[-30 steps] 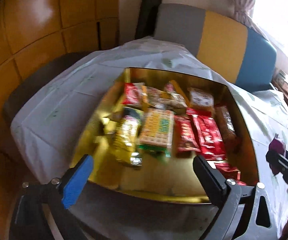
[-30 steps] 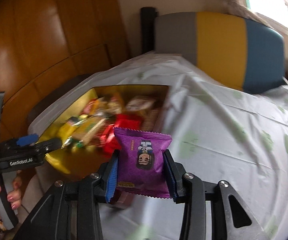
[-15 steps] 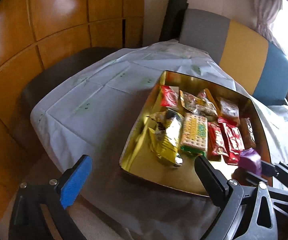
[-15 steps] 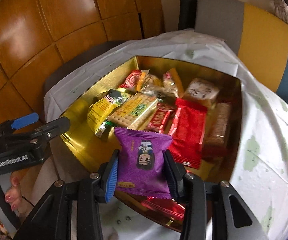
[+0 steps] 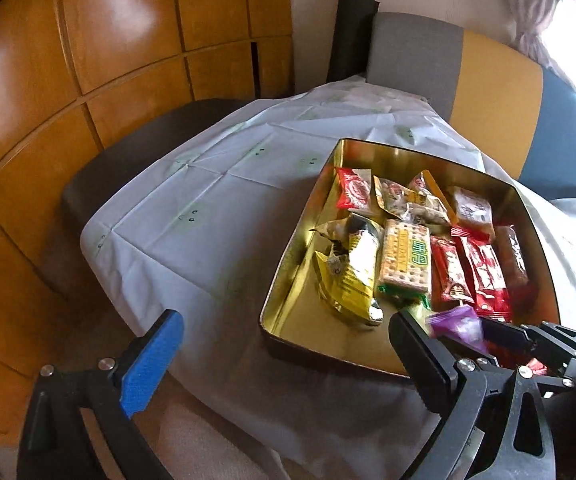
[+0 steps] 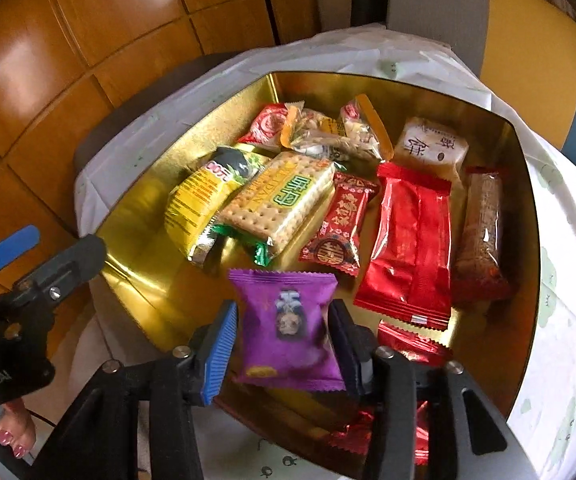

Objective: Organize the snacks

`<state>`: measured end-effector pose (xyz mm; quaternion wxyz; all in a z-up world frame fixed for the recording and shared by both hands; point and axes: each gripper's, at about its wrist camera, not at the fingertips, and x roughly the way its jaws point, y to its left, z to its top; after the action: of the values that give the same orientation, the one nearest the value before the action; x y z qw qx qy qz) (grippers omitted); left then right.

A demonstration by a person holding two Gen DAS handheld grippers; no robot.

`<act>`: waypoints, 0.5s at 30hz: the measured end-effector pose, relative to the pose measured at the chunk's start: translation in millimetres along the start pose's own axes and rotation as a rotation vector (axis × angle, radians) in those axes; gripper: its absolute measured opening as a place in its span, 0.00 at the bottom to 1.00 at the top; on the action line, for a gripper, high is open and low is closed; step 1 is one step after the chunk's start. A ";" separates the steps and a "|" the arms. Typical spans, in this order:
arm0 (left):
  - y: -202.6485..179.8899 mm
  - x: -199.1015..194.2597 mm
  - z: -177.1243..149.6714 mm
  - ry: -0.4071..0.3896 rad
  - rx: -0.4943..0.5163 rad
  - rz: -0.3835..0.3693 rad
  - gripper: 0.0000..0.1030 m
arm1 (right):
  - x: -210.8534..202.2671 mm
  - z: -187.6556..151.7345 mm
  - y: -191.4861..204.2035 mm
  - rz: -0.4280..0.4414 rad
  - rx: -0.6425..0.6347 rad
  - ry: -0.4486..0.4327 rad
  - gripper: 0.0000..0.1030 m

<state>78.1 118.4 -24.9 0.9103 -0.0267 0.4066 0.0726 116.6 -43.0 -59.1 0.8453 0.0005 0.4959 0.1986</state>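
Purple packet, gold tin, blue-padded right tongs.

bare gold tin floor near-left, snack packets crowding right

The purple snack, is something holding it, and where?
The right gripper holds the purple snack packet by its two side edges, over the gold tin. The left gripper is open and holds nothing.
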 end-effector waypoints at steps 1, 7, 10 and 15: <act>0.0 -0.7 -0.2 0.000 -0.002 0.000 1.00 | -2.9 -1.5 -1.1 0.002 0.007 -0.010 0.47; -0.3 -2.0 -2.5 0.009 -0.009 -0.010 1.00 | -11.5 -7.4 -5.5 0.017 0.028 -0.022 0.47; -0.7 -3.2 -3.6 0.004 -0.006 -0.002 1.00 | -17.4 -11.5 -6.0 0.023 0.034 -0.038 0.47; -2.0 -3.8 -6.2 0.013 0.008 -0.002 1.00 | -17.3 -10.7 -10.6 -0.065 0.056 -0.045 0.47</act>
<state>71.3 115.4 -26.3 0.9079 -0.0237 0.4126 0.0698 103.7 -60.7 -52.1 0.8620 0.0123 0.4819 0.1570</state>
